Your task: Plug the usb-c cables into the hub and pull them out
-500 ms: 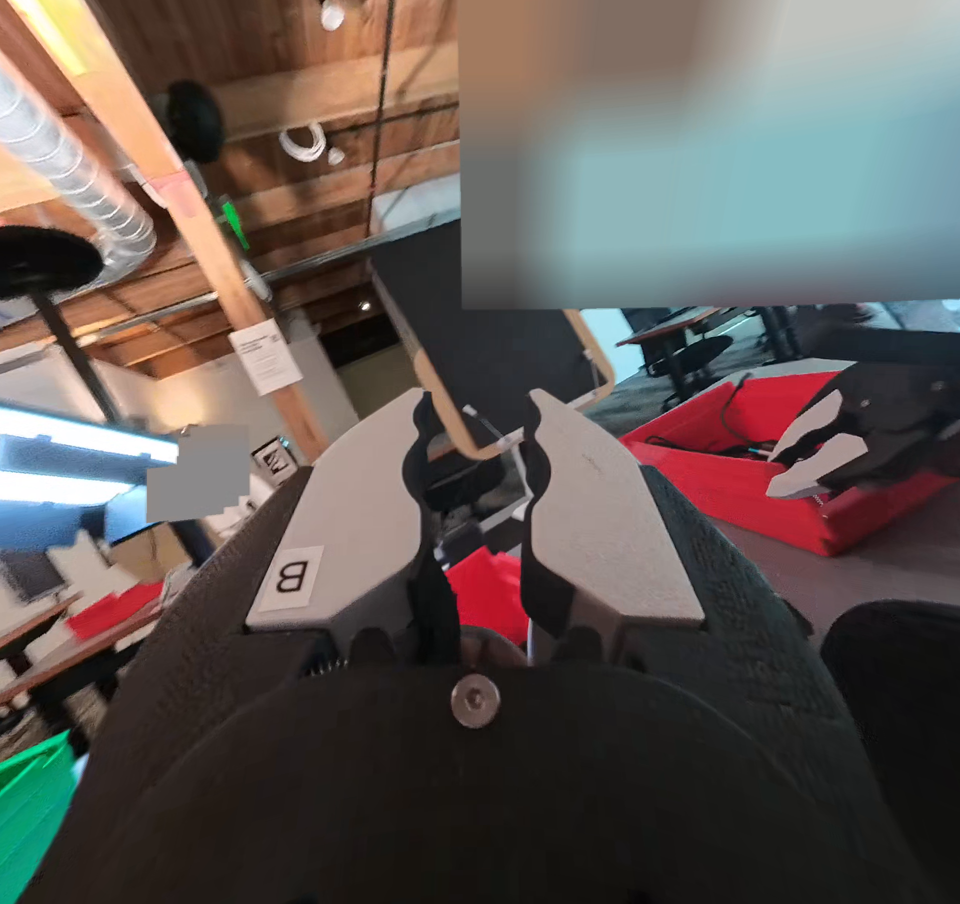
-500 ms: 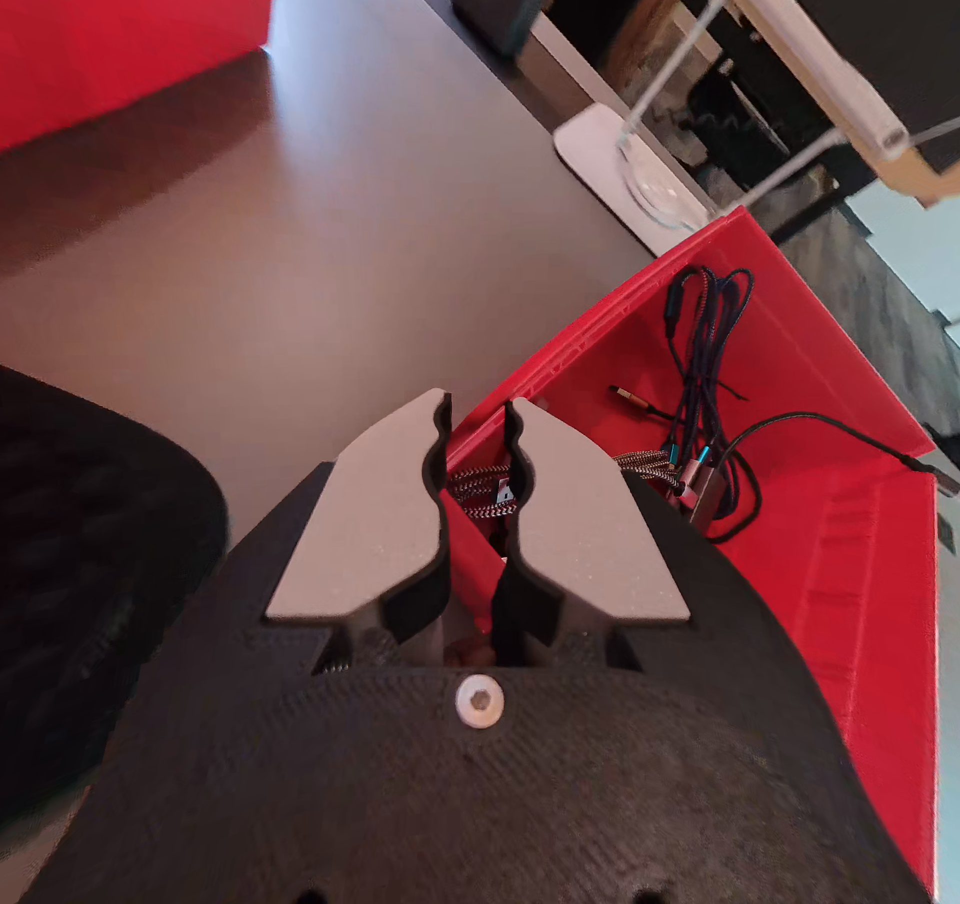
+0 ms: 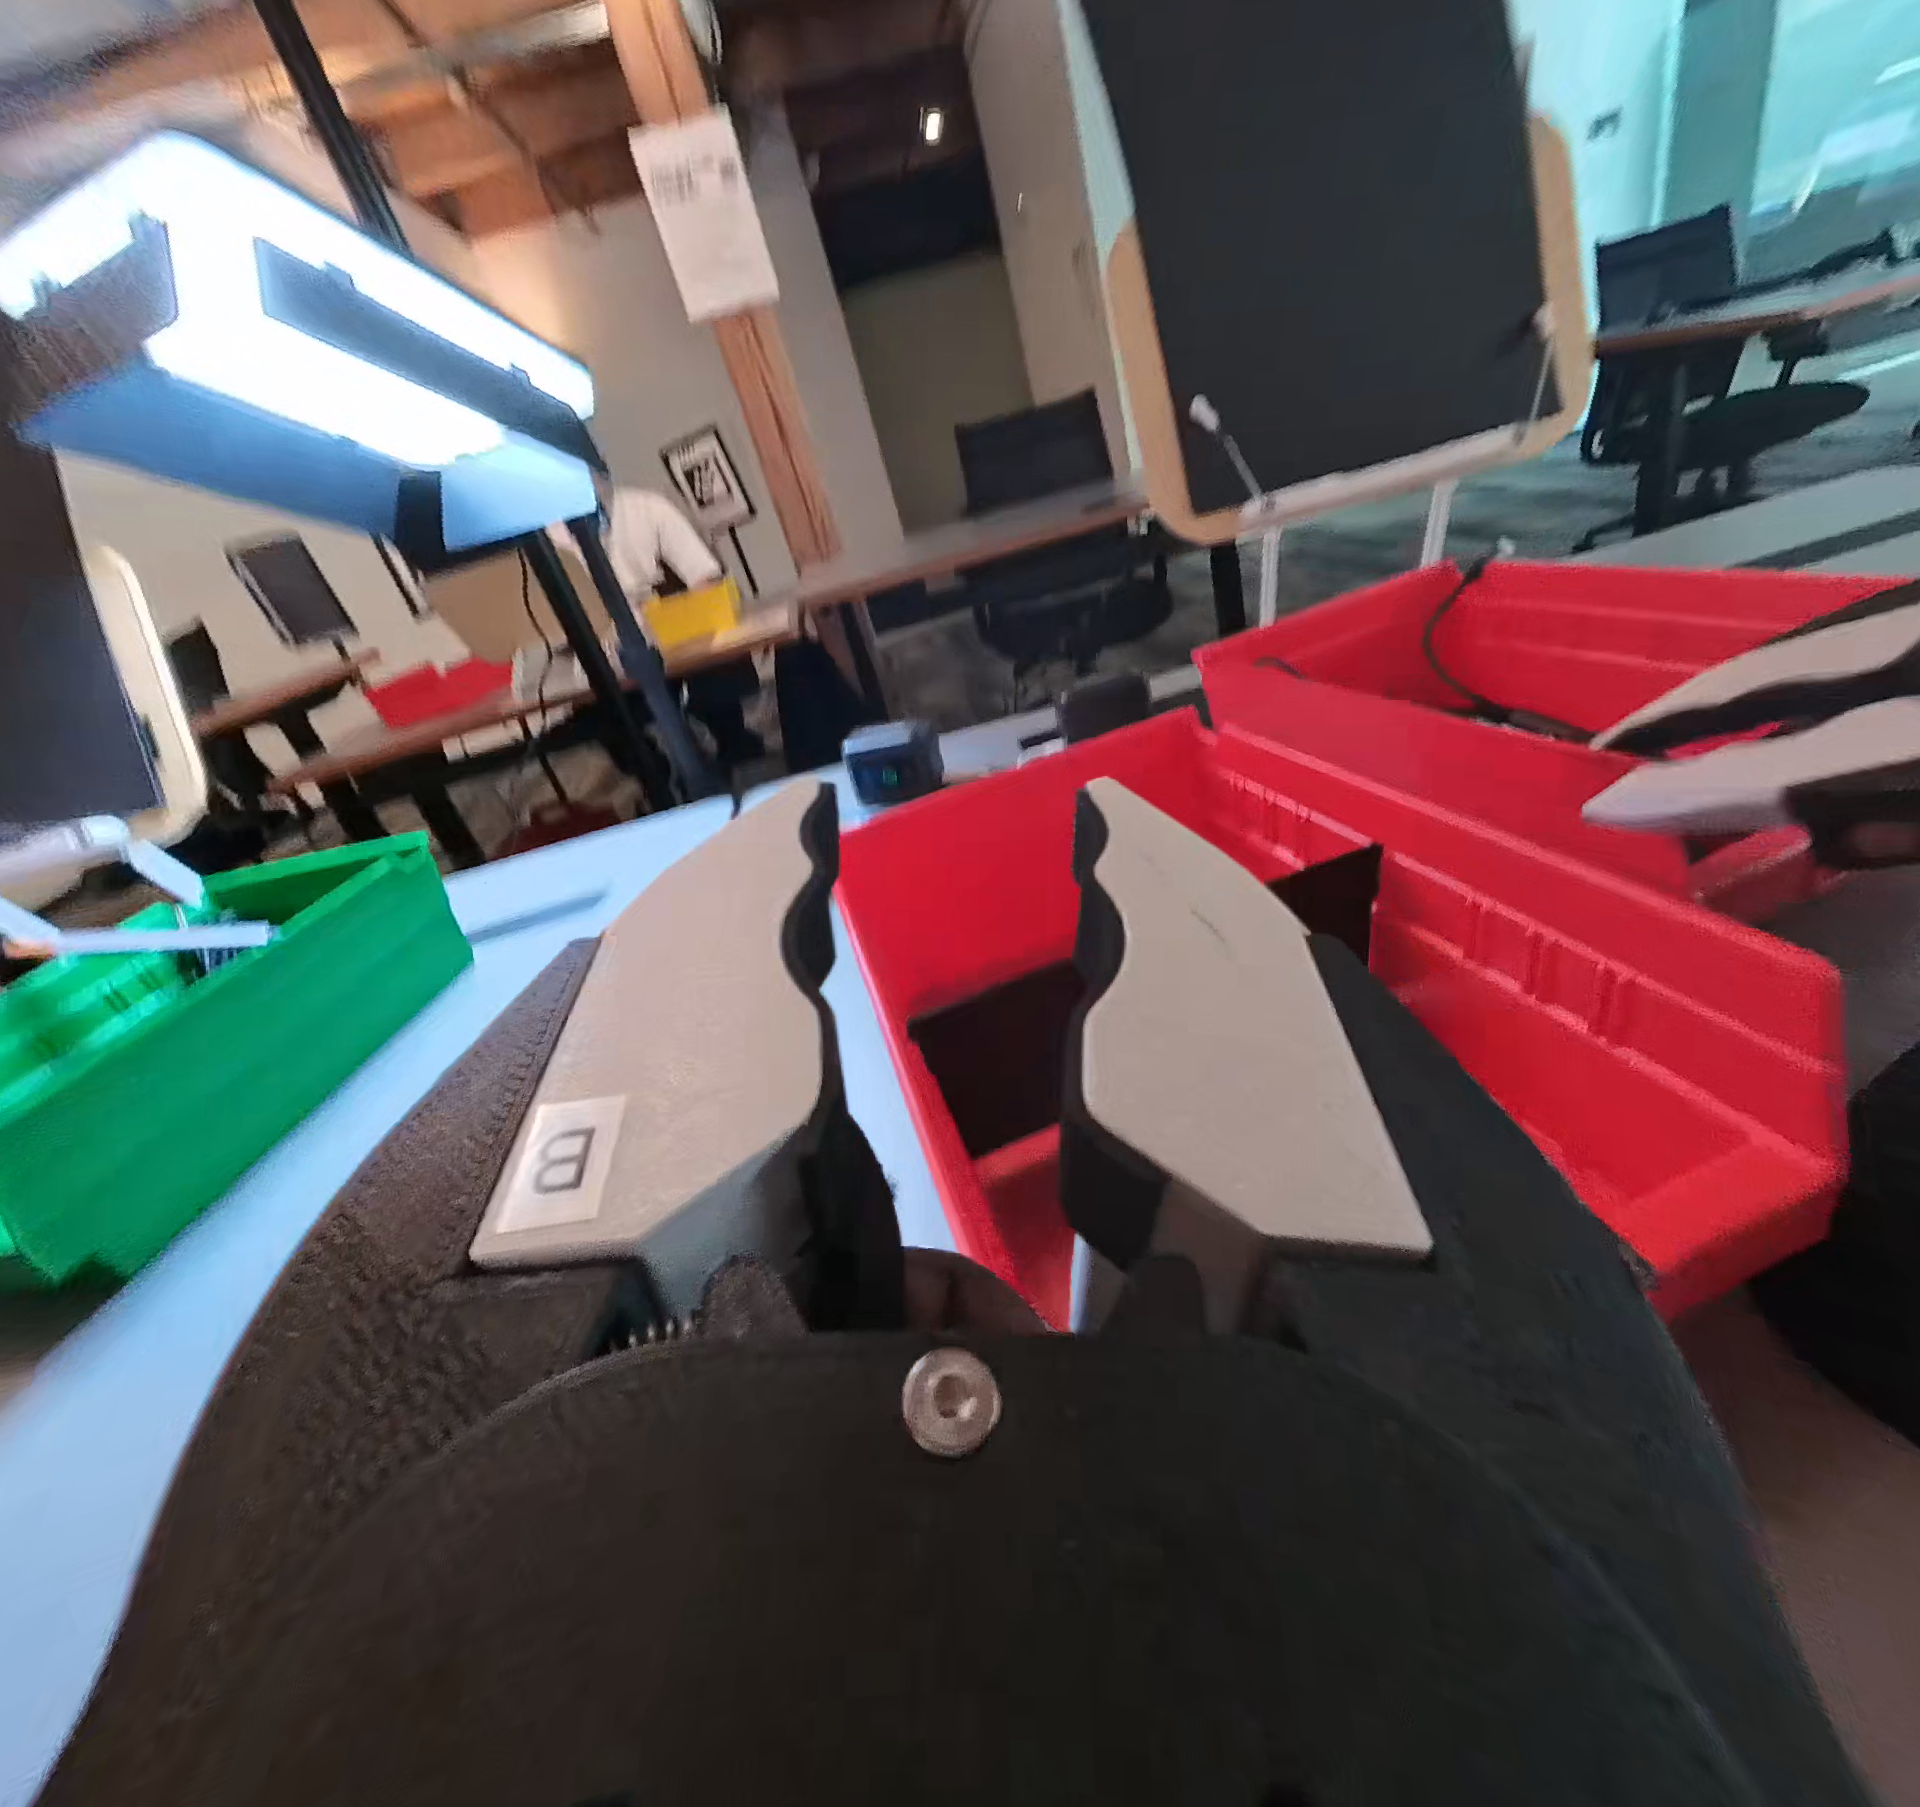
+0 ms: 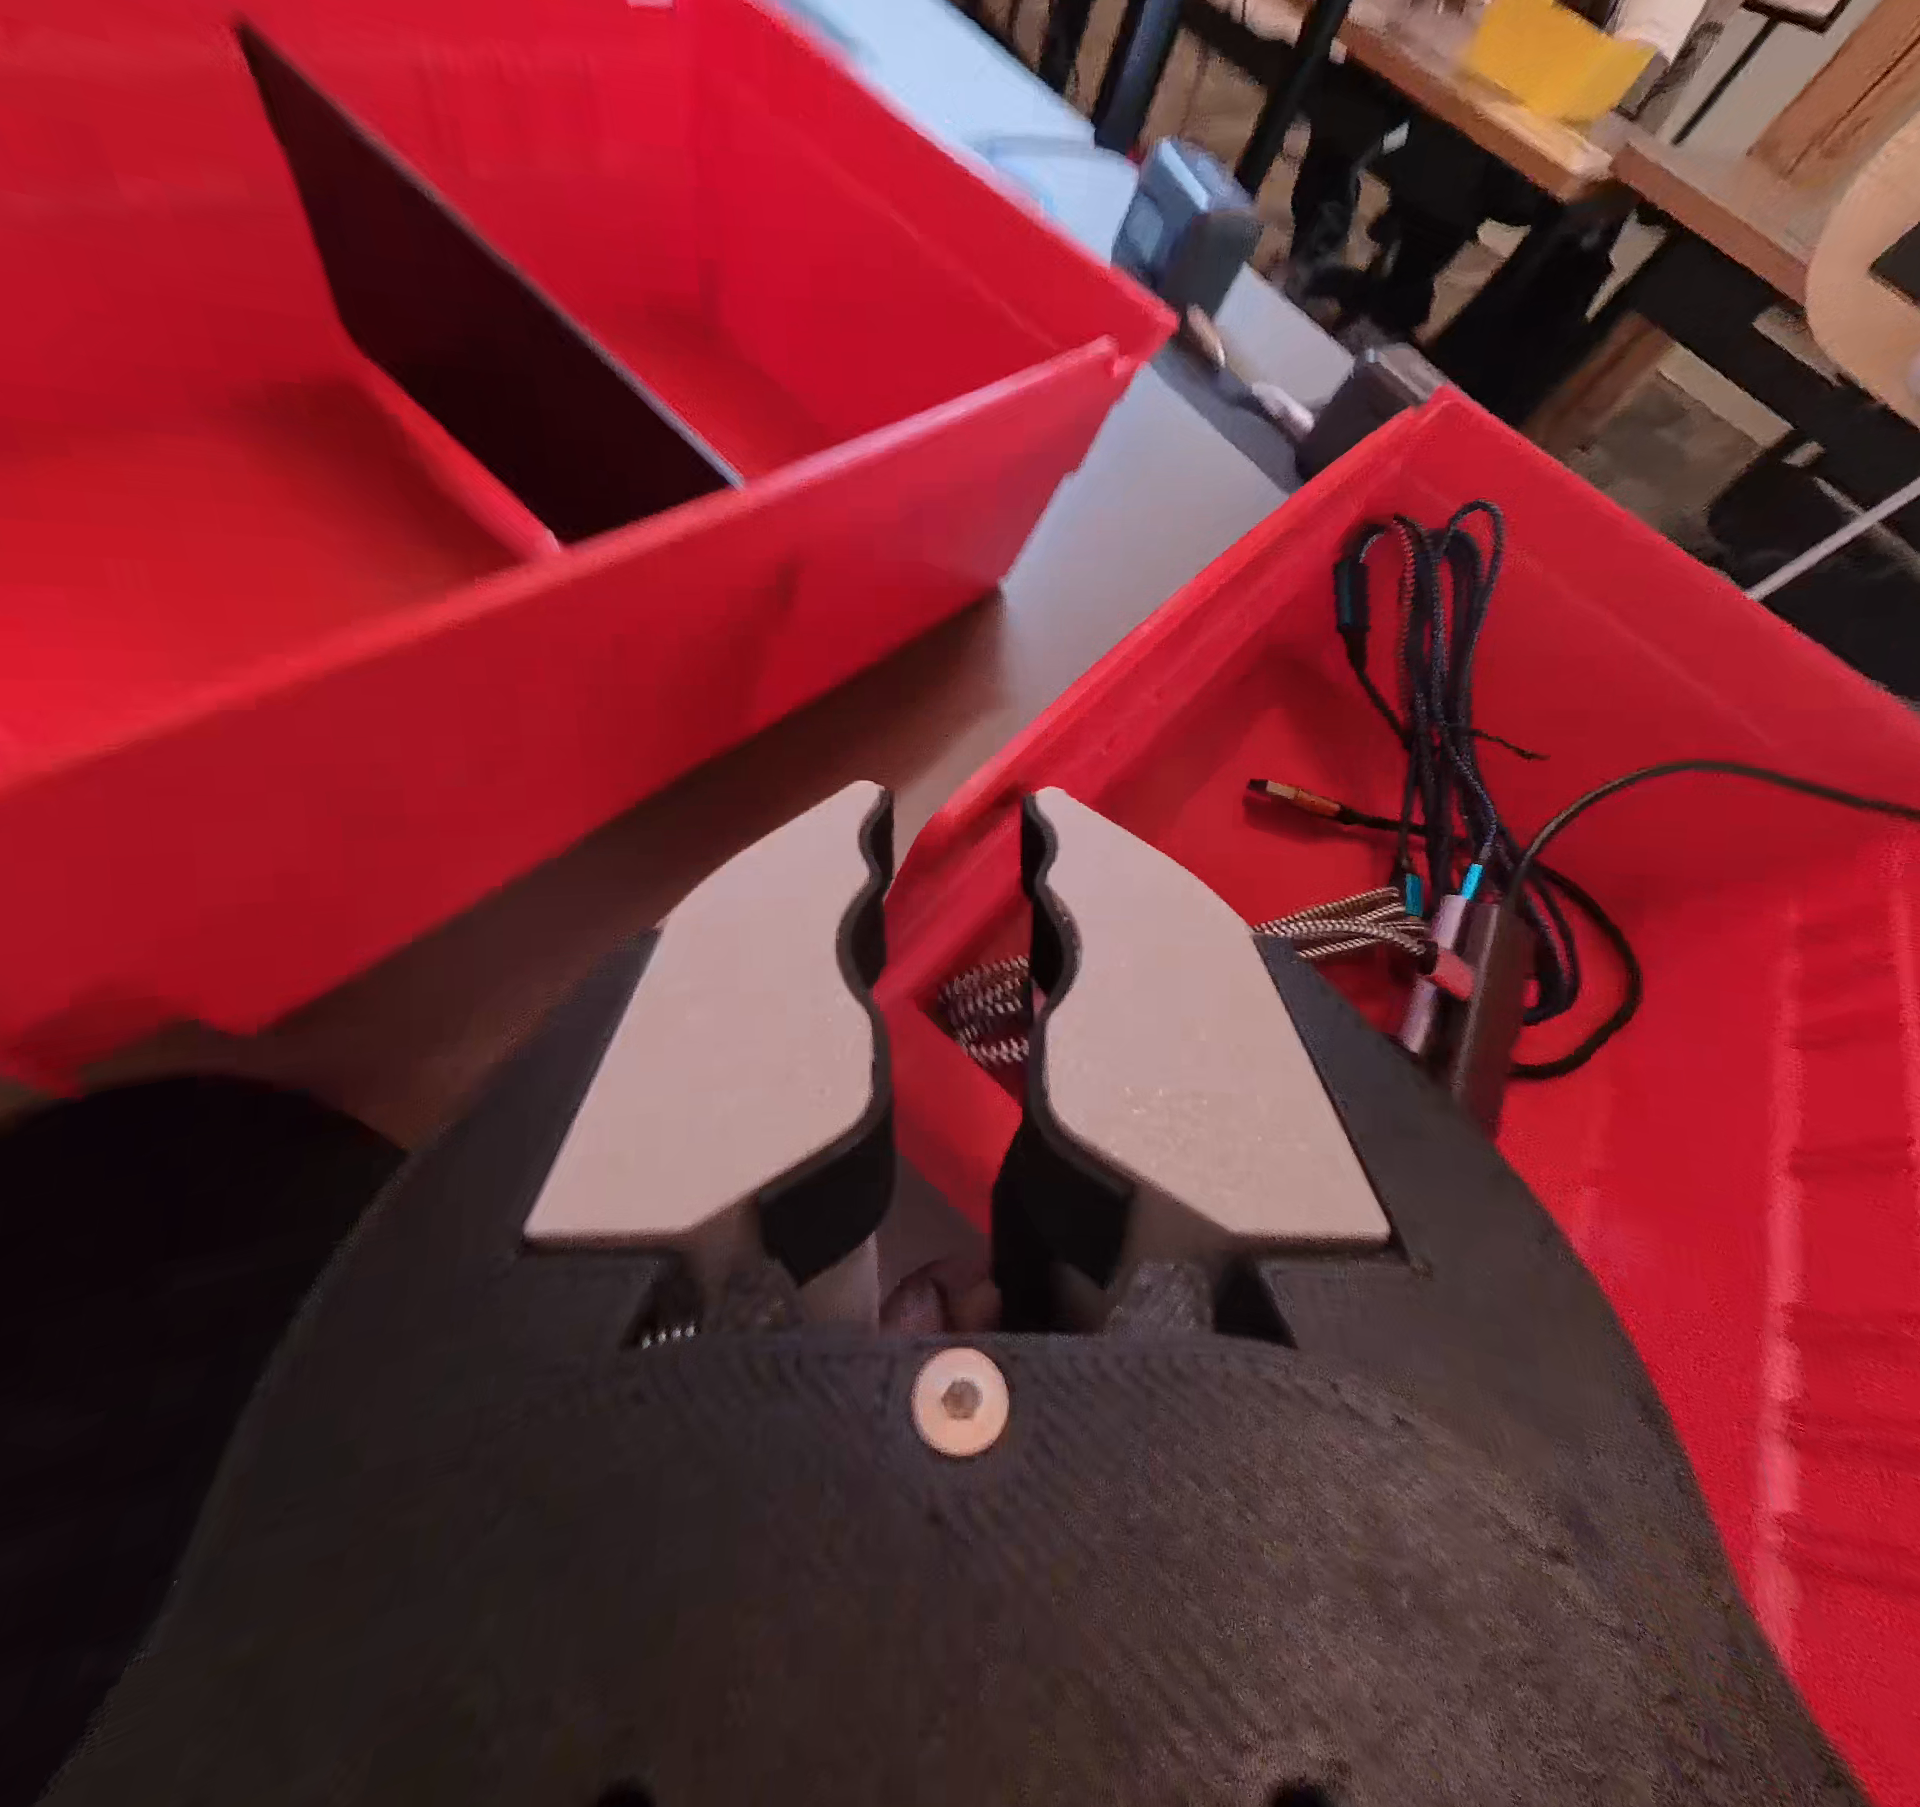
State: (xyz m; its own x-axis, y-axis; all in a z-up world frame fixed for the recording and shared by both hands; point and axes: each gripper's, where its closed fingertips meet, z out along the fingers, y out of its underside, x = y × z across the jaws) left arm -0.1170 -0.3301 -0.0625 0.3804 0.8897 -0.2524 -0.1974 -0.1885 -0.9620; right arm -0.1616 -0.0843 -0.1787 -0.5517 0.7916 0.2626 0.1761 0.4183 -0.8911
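A red bin (image 4: 1766, 1082) holds the dark grey hub (image 4: 1488, 988) with several cable plugs at its end. A dark braided cable bundle (image 4: 1444, 656), a silver braided cable (image 4: 1340, 926) and a loose orange-tipped plug (image 4: 1288, 801) lie beside it. My right gripper (image 4: 956, 812) is open and empty, hovering over this bin's near left rim, left of the hub. My left gripper (image 3: 956, 822) is open and empty, above the near end of a divided red bin (image 3: 1558, 988). The right gripper (image 3: 1595, 775) also shows at the far right of the left wrist view, over the cable bin (image 3: 1403, 687).
The divided red bin (image 4: 520, 718) with a black divider (image 4: 468, 323) lies left of the cable bin. A green bin (image 3: 208, 1030) sits at the left on the table. A small dark device (image 3: 894, 760) stands at the table's far edge. Desks and chairs stand beyond. The gap from one gripper's tips to the other's is roughly 30 cm.
My left gripper has tilted down from the ceiling to table level and its jaws have opened wider. The right gripper's view has swung so the divided red bin now shows at left.
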